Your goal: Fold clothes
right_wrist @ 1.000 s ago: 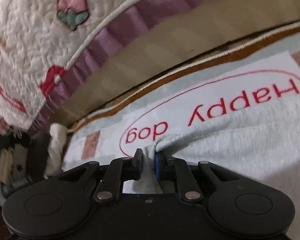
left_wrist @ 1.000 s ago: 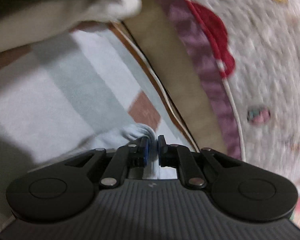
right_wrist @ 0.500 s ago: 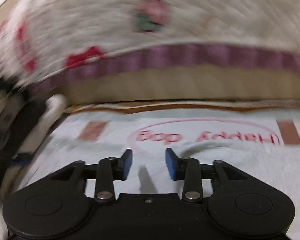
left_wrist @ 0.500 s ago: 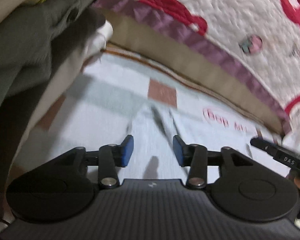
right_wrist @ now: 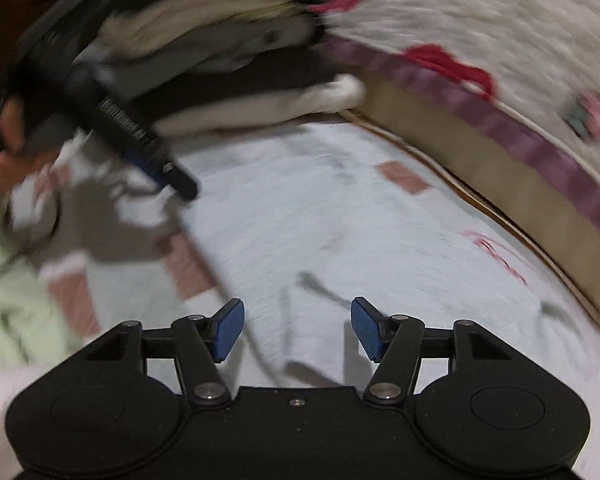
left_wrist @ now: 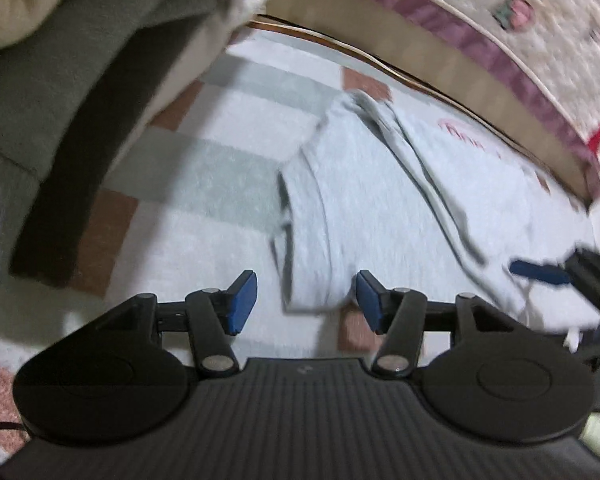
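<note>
Both grippers hung over the mat [left_wrist: 204,148] with nothing in them. The left gripper [left_wrist: 306,300] had its blue pads [left_wrist: 242,300] set apart and its jaws were opening; the near end of the grey garment [left_wrist: 360,200] showed in the gap, but neither pad pressed on it. The garment lay flat on the mat, folded over, one long crease running from its far corner by the mat's brown edge down toward the right. From the left wrist view, the right gripper's blue pad [left_wrist: 540,274] poked in at the right edge, over the garment's right side.

The right gripper [right_wrist: 298,330] was the same story: jaws opening, pads [right_wrist: 366,328] wide apart, pale cloth [right_wrist: 340,240] lying below them, nothing clamped. In its view the left gripper [right_wrist: 156,164] reached in from the upper left, a hand [right_wrist: 4,136] on its handle, blurred.

A stack of clothes [right_wrist: 228,48] sat at the mat's far left corner, greys, creams and one dark layer. A quilt [left_wrist: 520,20], white with red shapes and a purple border, hung along the far side above a tan band. Red lettering on the mat was too smeared to read.
</note>
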A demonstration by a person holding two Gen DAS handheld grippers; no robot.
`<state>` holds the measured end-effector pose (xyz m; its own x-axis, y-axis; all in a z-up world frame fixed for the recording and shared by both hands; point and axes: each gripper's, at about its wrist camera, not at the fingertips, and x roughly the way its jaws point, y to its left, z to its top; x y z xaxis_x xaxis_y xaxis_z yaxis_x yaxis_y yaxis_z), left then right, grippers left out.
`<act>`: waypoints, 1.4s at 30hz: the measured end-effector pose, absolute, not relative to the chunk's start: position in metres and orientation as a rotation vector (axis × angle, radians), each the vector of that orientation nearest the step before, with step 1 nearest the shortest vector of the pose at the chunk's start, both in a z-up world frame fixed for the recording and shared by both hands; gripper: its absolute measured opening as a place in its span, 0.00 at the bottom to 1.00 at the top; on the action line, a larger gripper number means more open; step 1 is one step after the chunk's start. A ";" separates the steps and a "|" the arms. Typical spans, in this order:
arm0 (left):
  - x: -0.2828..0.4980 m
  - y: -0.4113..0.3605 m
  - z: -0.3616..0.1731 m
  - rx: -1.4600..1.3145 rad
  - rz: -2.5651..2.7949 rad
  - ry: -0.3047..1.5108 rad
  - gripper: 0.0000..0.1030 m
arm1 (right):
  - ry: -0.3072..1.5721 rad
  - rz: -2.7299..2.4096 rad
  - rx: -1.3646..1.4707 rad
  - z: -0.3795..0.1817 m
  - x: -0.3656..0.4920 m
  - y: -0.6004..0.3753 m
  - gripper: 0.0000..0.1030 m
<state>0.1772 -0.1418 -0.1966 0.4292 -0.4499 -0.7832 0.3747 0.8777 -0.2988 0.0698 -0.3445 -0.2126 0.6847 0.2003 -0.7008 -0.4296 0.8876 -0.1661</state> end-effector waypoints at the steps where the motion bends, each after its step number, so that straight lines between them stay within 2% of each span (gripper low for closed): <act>1: 0.173 -0.148 -0.197 -0.020 -0.540 0.985 0.63 | 0.739 0.361 -0.355 -0.214 0.070 -0.341 0.63; 2: 0.169 -0.154 -0.197 0.043 -0.565 0.967 0.66 | 0.741 0.363 -0.378 -0.216 0.070 -0.337 0.63; 4: 0.161 -0.167 -0.197 0.189 -0.593 0.916 0.60 | 0.744 0.364 -0.421 -0.218 0.071 -0.330 0.63; 5: 0.158 -0.171 -0.197 0.248 -0.589 0.882 0.31 | 0.744 0.362 -0.434 -0.218 0.071 -0.329 0.63; 6: 0.157 -0.173 -0.197 0.292 -0.584 0.854 0.16 | 0.744 0.360 -0.455 -0.219 0.070 -0.327 0.63; 11: 0.156 -0.162 -0.176 0.275 -0.523 0.757 0.14 | 0.744 0.326 -0.540 -0.222 0.068 -0.320 0.64; 12: 0.152 -0.163 -0.172 0.304 -0.507 0.729 0.12 | 0.747 0.315 -0.535 -0.222 0.068 -0.320 0.64; 13: 0.148 -0.163 -0.169 0.345 -0.472 0.703 0.02 | 0.751 0.304 -0.530 -0.222 0.068 -0.320 0.64; 14: 0.145 -0.163 -0.167 0.404 -0.399 0.675 0.01 | 0.753 0.297 -0.526 -0.223 0.069 -0.320 0.64; 16: 0.147 -0.152 -0.162 0.414 -0.340 0.675 0.01 | 0.758 0.284 -0.528 -0.224 0.070 -0.319 0.64; 20: 0.159 -0.126 -0.157 0.169 -0.446 0.774 0.07 | 0.775 0.266 -0.533 -0.226 0.072 -0.318 0.64; 24: 0.161 -0.128 -0.167 -0.108 -0.585 0.923 0.37 | 0.777 0.216 -0.455 -0.226 0.069 -0.324 0.65; 30: 0.162 -0.136 -0.189 -0.457 -0.666 1.086 0.48 | 0.730 0.210 -0.574 -0.233 0.071 -0.316 0.72; 33: 0.162 -0.146 -0.199 -0.527 -0.643 1.146 0.50 | 0.706 0.198 -0.554 -0.234 0.084 -0.322 0.85; 35: 0.162 -0.151 -0.203 -0.569 -0.599 1.162 0.54 | 0.710 0.202 -0.510 -0.234 0.093 -0.329 0.85; 36: 0.163 -0.153 -0.207 -0.616 -0.581 1.177 0.55 | 0.716 0.219 -0.478 -0.234 0.096 -0.332 0.77; 37: 0.164 -0.155 -0.210 -0.664 -0.564 1.192 0.55 | 0.722 0.236 -0.448 -0.233 0.098 -0.335 0.60; 38: 0.165 -0.157 -0.213 -0.711 -0.545 1.207 0.56 | 0.729 0.252 -0.419 -0.232 0.100 -0.338 0.49; 39: 0.165 -0.159 -0.216 -0.756 -0.530 1.219 0.57 | 0.734 0.263 -0.393 -0.232 0.100 -0.340 0.29; 40: 0.166 -0.162 -0.217 -0.794 -0.523 1.225 0.57 | 0.730 0.257 -0.365 -0.231 0.100 -0.343 0.18; 42: 0.168 -0.171 -0.218 -0.848 -0.509 1.217 0.59 | 0.712 0.252 -0.265 -0.226 0.097 -0.353 0.16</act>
<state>0.1680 -0.1712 -0.2181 0.2942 -0.7428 -0.6014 -0.0942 0.6037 -0.7917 0.0973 -0.3529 -0.2256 0.7295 0.1361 -0.6703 -0.3151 0.9367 -0.1527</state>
